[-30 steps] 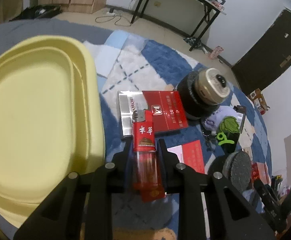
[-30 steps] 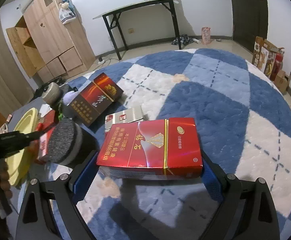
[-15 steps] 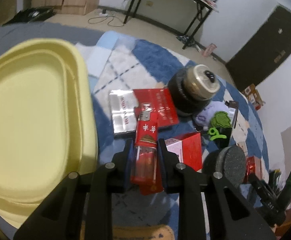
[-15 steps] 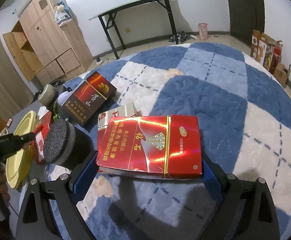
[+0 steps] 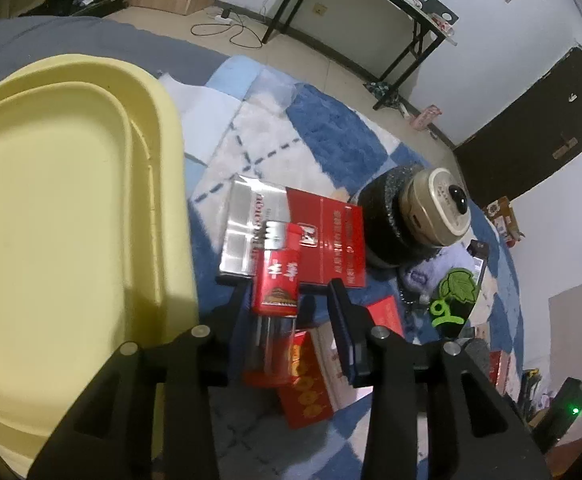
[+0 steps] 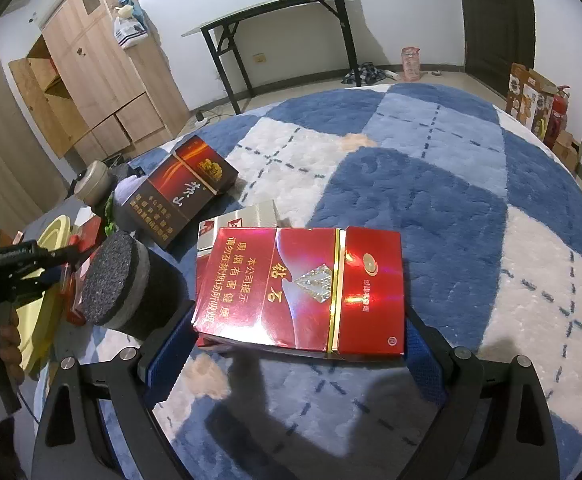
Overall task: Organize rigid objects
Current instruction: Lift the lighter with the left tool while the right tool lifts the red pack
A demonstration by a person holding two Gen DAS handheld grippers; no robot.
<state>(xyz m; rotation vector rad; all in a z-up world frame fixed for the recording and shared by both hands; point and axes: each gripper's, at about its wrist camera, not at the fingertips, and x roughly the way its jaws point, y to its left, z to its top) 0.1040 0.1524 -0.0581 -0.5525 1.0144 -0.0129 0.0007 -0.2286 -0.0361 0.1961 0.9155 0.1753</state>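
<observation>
Left gripper [image 5: 291, 316]: jaws spread apart, the red lighter [image 5: 277, 284] standing between them against the left finger, clear of the right one; level above the blue checked rug [image 5: 323, 136], just beside the yellow tray [image 5: 163, 128].

Right gripper [image 6: 297, 344]: jaws clenched on the red cigarette pack [image 6: 303, 288], held flat above the rug. Black foam cylinder [image 6: 131, 284] beside it.

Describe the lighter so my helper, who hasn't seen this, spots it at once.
Find the big yellow tray on the rug. Just right of its rim, the left gripper has the red lighter between its fingers. Unlike the flat red packs nearby, it is slim, with a metal top.
</observation>
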